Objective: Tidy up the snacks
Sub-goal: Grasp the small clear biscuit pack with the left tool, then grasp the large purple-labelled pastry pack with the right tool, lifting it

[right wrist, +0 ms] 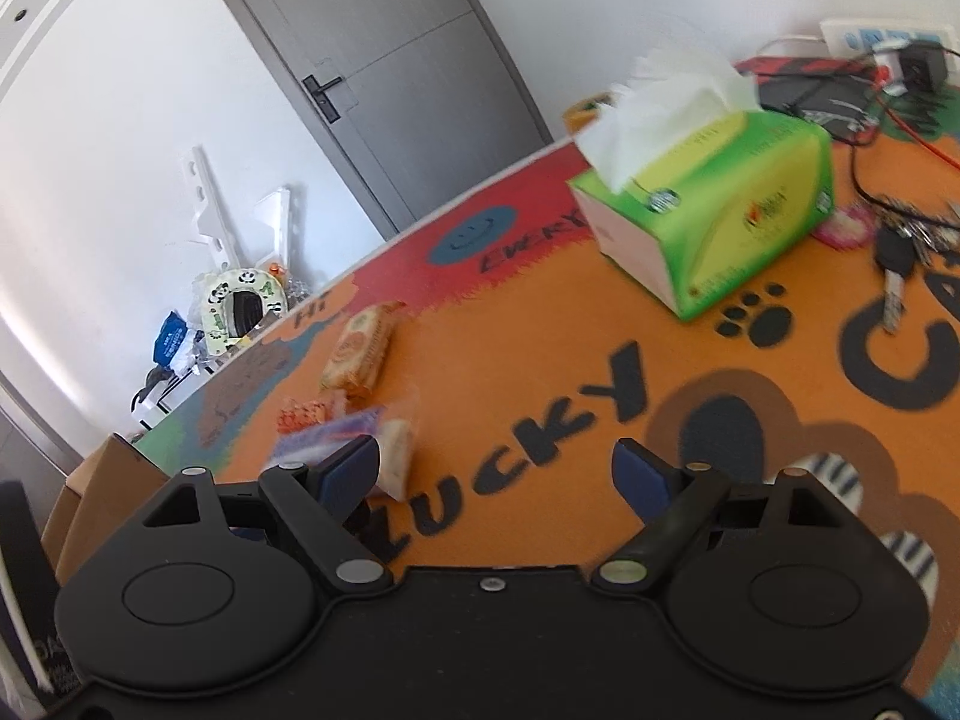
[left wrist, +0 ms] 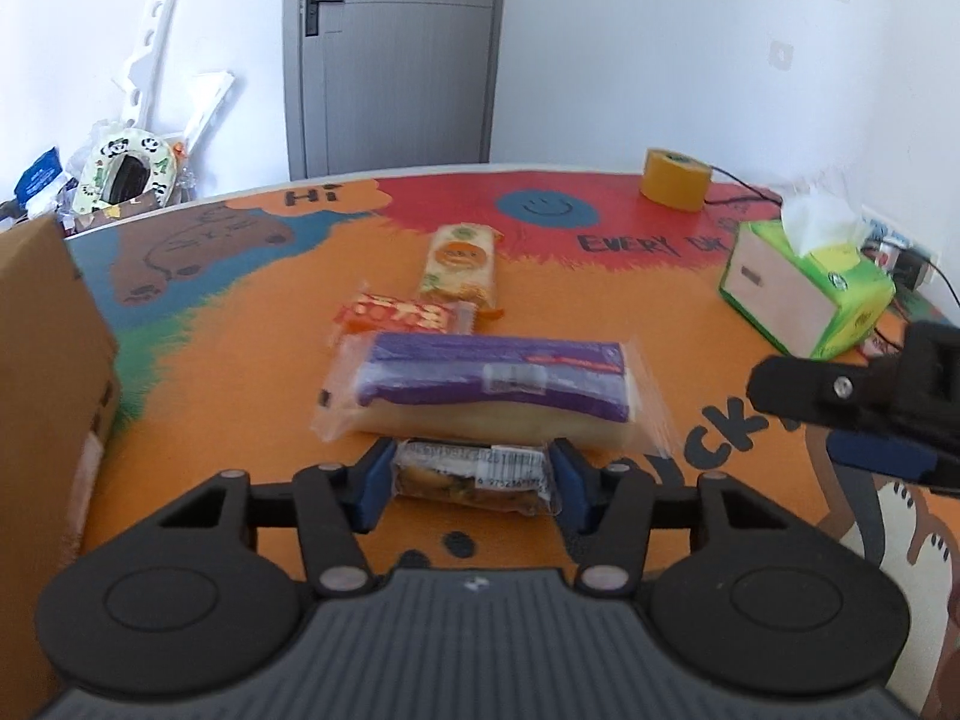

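Picking up the first snack, by the look of it. Left gripper (left wrist: pixel 472 480) set down low over the table (left wrist: pixel 252 396), blue fingers (left wrist: pixel 375 483) closed in on the two short ends of a small clear-wrapped snack (left wrist: pixel 474 476), barcode label facing up. Pads right against the wrapper on both sides, so judged as pinching it, though hard to say how firmly. Snack lying flat at the near edge of the spread, long axis running side to side across the left wrist view, ends pointing at the fingers.

Just behind it, touching or nearly so, a larger purple packet (left wrist: pixel 492 387) in clear film, also lying crosswise and parallel. Further back a red and orange packet (left wrist: pixel 399 313), then a pale biscuit packet (left wrist: pixel 461 267) turned the other way, long axis pointing off toward the door (left wrist: pixel 396 54).

Right gripper (right wrist: pixel 497 468) hovering off to the side above the table, fingers spread wide with nothing between them.

Next move, as a guess: a straight lift clear of the purple packet without dragging it, then a carry to the left, probably toward the cardboard box (left wrist: pixel 42 384) at the table's edge. Risk worth minding: slippery film sliding out of an end-on pinch, or the wrapper crumpling instead of holding.
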`<state>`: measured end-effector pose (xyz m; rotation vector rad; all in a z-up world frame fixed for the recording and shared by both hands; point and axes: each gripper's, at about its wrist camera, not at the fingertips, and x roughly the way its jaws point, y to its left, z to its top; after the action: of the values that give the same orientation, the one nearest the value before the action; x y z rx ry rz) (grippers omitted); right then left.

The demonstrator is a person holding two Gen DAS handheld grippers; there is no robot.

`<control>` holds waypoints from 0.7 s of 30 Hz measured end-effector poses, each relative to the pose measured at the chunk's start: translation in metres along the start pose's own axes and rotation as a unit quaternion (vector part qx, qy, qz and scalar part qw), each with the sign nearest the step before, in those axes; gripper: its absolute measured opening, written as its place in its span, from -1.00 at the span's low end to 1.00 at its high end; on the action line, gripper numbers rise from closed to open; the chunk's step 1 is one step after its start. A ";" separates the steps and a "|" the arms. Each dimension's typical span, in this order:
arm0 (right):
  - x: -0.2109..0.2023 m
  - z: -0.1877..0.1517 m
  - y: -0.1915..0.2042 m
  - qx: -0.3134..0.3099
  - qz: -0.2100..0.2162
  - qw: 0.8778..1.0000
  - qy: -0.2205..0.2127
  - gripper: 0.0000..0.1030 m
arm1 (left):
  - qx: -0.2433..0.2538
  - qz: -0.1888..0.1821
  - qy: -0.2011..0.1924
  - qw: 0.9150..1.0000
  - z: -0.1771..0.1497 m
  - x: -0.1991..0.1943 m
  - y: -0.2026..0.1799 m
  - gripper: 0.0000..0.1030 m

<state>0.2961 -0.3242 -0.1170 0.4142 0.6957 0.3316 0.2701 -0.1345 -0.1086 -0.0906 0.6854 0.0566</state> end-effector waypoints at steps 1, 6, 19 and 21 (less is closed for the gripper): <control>0.001 0.002 0.003 -0.003 0.002 1.000 -0.001 0.65 | -0.004 0.000 -0.002 1.000 0.001 -0.003 0.004 0.05; 0.008 0.009 0.023 -0.018 0.014 1.000 -0.003 0.62 | -0.021 0.009 -0.022 0.999 0.012 -0.018 0.023 0.06; 0.048 0.008 0.044 -0.019 0.022 0.998 0.047 -0.45 | -0.044 0.028 -0.034 0.998 0.021 -0.029 0.056 0.06; 0.049 0.004 0.041 -0.008 0.023 0.998 0.053 -0.59 | -0.046 0.028 -0.035 0.998 0.020 -0.030 0.058 0.06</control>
<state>0.3278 -0.2686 -0.1210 0.3989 0.7867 0.4040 0.2549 -0.0756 -0.0774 -0.1572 0.6145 0.1442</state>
